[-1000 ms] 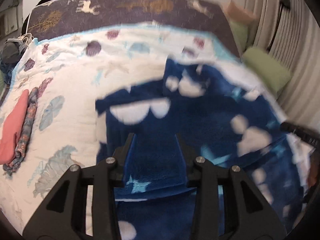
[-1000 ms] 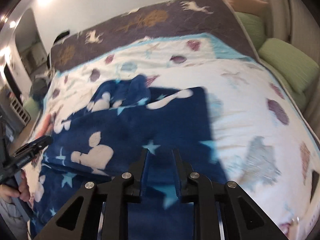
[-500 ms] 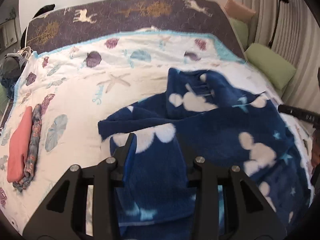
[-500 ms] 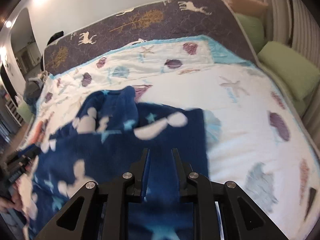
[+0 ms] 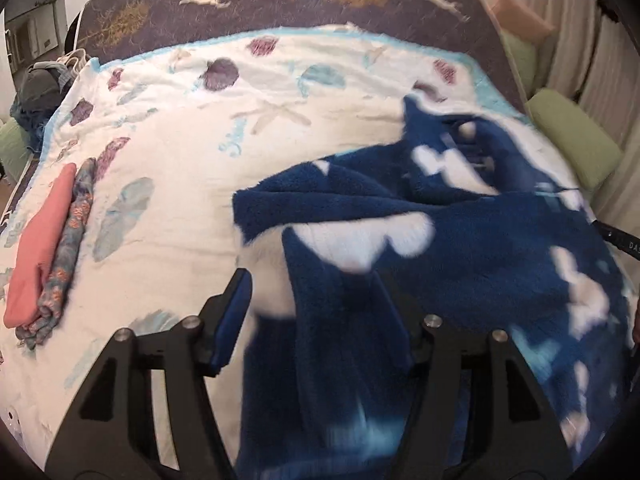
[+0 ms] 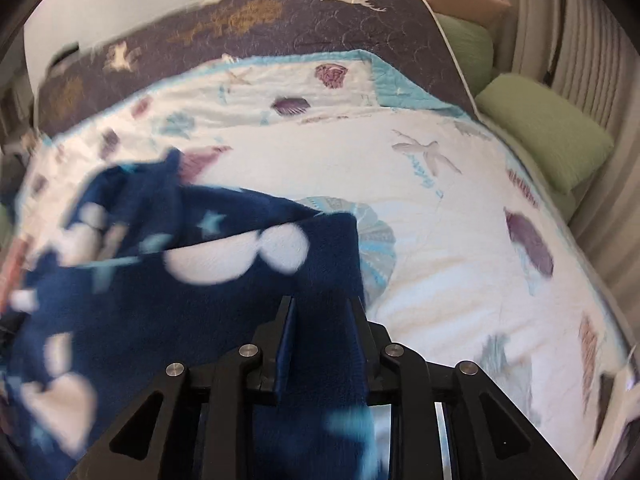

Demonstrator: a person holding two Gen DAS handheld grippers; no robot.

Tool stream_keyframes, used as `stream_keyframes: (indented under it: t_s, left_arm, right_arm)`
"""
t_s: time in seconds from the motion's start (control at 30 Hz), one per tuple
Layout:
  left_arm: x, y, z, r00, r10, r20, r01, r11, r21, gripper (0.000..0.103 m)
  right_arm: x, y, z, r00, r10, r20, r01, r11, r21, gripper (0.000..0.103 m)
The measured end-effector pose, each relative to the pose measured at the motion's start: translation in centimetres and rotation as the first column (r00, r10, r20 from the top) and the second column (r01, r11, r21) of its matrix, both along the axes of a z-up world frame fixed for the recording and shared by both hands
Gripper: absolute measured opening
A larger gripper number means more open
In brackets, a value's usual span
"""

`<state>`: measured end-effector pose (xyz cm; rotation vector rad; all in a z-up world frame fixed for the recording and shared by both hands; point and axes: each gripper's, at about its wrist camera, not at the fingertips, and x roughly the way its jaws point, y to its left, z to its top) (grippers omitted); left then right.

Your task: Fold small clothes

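A dark blue fleece garment (image 5: pixel 460 248) with white shapes and pale stars lies partly bunched on the white quilt. My left gripper (image 5: pixel 316 304) stands open, its jaws wide apart, and the fleece edge drapes loosely between them. In the right wrist view the same blue fleece garment (image 6: pixel 200 280) hangs to the left, and my right gripper (image 6: pixel 320 320) is shut on its corner, with fabric filling the narrow gap between the jaws.
The bed quilt (image 5: pixel 240 120) is white with shell prints. A folded pink cloth (image 5: pixel 36 240) and a floral cloth (image 5: pixel 68 240) lie at the left edge. Green pillows (image 6: pixel 544 132) line the right side. A dark headboard cover (image 5: pixel 280 0) runs across the back.
My left gripper has opened and let go of the fleece edge. The fleece has been drawn forward and bunched. My right gripper stays shut on its corner and has lifted it.
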<state>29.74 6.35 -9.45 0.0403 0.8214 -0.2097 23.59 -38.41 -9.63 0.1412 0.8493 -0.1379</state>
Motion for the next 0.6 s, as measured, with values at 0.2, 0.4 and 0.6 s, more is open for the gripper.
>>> stream_keyframes:
  t_s: [0.2, 0.4, 0.6]
  left_arm:
    - [-7.1, 3.9, 2.6, 0.998, -0.012, 0.064, 0.014, 1.000, -0.026, 0.064]
    - [-13.5, 6.6, 1.9, 0.999, -0.028, 0.026, 0.029, 0.999, -0.026, 0.064]
    - [-19.2, 7.9, 0.7, 0.999, -0.031, -0.013, 0.030, 0.997, -0.064, 0.064]
  right_arm:
    - [-8.7, 0.4, 3.2, 0.987, 0.150, 0.055, -0.153, 0.987, 0.044, 0.026]
    - [-15.9, -0.2, 2.6, 0.985, 0.172, 0.020, -0.173, 0.983, 0.063, 0.026]
    - [-20.7, -1.3, 1.9, 0.988, 0.152, 0.007, -0.152, 0.985, 0.085, 0.027]
